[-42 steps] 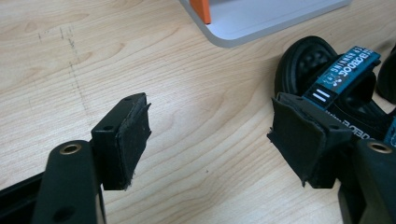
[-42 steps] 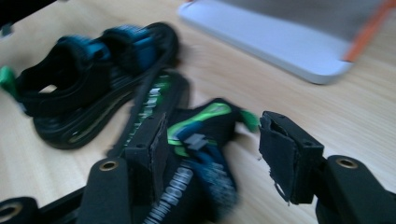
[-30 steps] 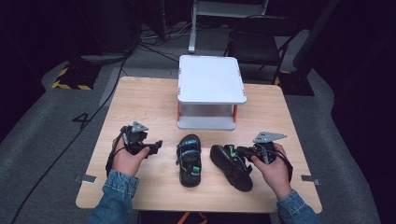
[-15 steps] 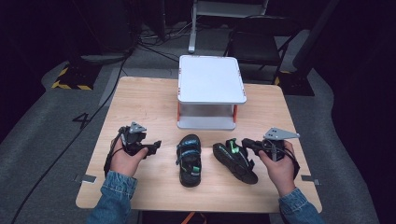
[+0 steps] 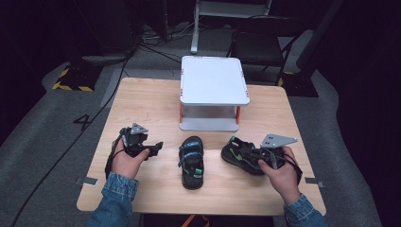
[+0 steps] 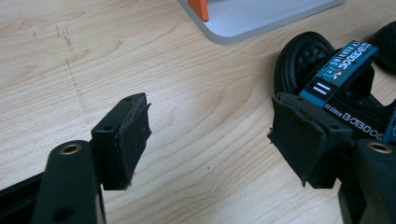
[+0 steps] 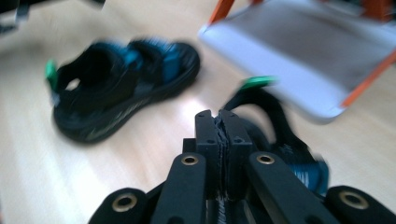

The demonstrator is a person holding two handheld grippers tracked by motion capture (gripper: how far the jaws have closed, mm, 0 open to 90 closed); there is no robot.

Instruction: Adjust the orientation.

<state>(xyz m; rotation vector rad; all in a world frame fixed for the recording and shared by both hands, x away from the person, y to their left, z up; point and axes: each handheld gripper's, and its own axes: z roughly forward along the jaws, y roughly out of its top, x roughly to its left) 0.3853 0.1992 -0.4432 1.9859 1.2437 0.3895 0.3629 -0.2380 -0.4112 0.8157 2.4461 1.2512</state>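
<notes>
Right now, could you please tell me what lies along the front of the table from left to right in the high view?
Left gripper → black sandal with blue straps → second black sandal → right gripper, shut on that sandal.

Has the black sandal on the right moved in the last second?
Yes. The black sandal with blue straps, held by the right gripper, has moved right, away from the middle black sandal, and slightly nearer the white two-tier shelf.

surface: wood table | on it: white riser shelf, centre sandal, rt sandal

Left gripper fingers spread, right gripper fingers pressed together
</notes>
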